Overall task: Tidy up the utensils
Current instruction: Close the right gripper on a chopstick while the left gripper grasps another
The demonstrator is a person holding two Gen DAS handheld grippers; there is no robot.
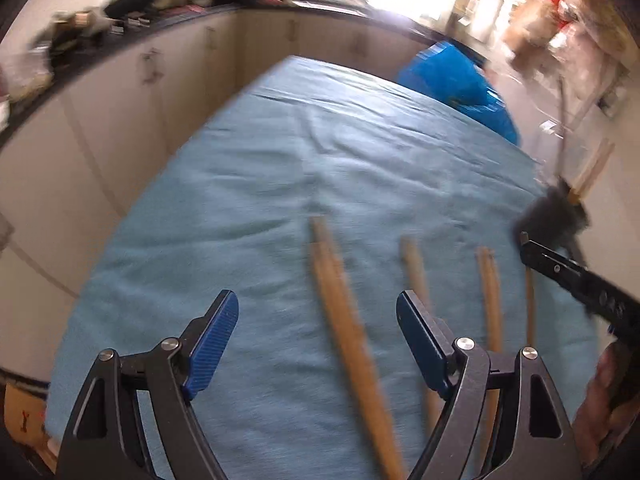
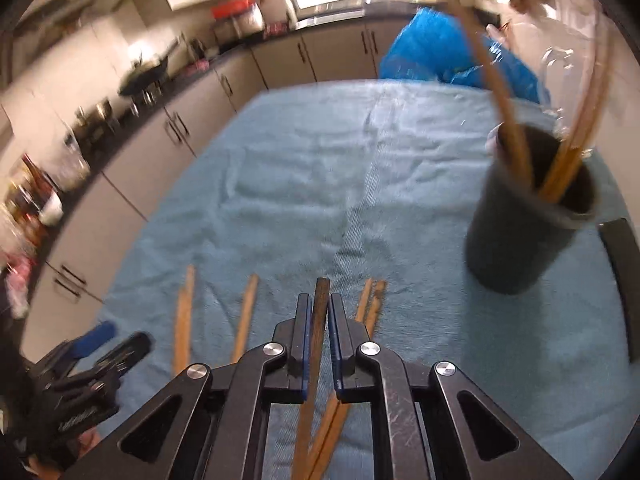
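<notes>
1. Dark chopstick (image 2: 320, 312) clamped between right gripper (image 2: 319, 316) jaws, tip pointing forward, above the desk.
2. Loose wooden chopsticks (image 1: 344, 320) lie on the blue cloth (image 1: 280, 168) covering the desk, under and beside both grippers.
3. Dark holder cup (image 2: 524, 216) stands right of them, several sticks inside.
4. Left gripper (image 1: 318, 344) jaws wide, nothing held, over the thickest stick.

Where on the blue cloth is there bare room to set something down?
The far half of the blue cloth lies bare, bordered by the cabinets, the blue bag and the dark cup. The near edge is crowded with wooden chopsticks around both grippers.
</notes>
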